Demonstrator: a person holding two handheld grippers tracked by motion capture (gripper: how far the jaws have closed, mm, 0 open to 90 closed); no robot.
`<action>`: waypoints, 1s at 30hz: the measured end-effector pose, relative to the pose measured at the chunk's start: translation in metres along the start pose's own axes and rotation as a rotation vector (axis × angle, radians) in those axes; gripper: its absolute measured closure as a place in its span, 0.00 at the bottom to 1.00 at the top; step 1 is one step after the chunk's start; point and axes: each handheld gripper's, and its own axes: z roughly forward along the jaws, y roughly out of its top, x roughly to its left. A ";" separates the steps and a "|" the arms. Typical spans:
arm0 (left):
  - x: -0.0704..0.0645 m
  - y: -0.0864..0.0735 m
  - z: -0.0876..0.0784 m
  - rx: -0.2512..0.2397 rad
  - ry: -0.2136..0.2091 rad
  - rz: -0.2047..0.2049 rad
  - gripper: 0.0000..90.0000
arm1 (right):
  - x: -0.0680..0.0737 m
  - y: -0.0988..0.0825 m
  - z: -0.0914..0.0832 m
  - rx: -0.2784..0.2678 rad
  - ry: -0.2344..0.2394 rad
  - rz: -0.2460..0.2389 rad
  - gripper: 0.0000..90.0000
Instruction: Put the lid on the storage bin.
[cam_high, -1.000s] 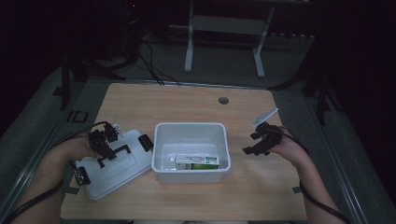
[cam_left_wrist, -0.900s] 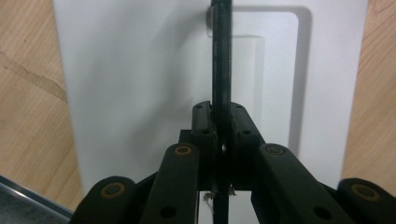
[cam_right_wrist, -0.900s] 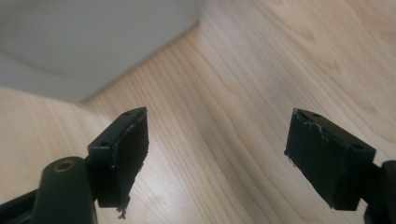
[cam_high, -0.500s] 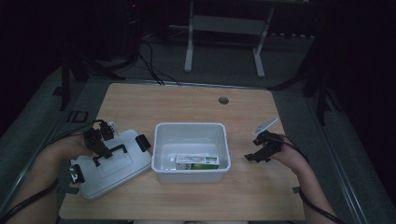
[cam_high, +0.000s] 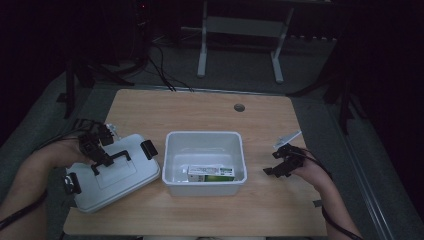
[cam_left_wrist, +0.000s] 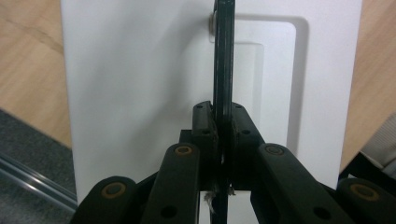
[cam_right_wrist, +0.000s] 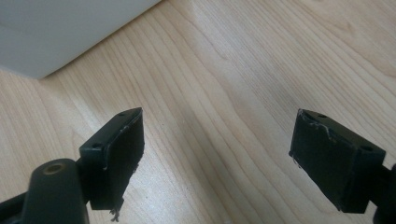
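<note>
Wooden table (cam_high: 200, 107): white plastic bin (cam_high: 205, 145) at frame centre, small carton (cam_high: 211, 173) inside; matching smooth lid (cam_high: 125, 177) lies lower left, long axis tilted toward the bin. My left gripper (cam_high: 100, 159) pinches the lid's thin black handle (cam_left_wrist: 223, 60) edge-on. Right gripper (cam_high: 280, 162), jaws spread wide with nothing between, hovers right of the bin, so the left carries it.

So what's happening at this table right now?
A person is working with a gripper in each hand. The left gripper has its jaws shut on the black handle of a white plastic lid, which sits tilted at the table's left. Beside it stands an open white plastic bin with a green and white carton lying inside. The right gripper hovers over the wooden table to the bin's right, jaws wide open and empty.
</note>
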 end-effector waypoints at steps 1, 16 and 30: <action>-0.001 0.000 -0.005 0.002 0.006 0.003 0.93 | 0.000 0.000 -0.001 -0.002 0.000 -0.004 0.19; -0.017 -0.004 -0.069 -0.047 0.064 0.030 0.93 | 0.002 -0.004 -0.005 -0.012 0.008 -0.001 0.19; -0.036 0.018 -0.106 -0.104 0.089 0.105 0.93 | 0.005 -0.003 -0.001 -0.016 0.014 -0.011 0.19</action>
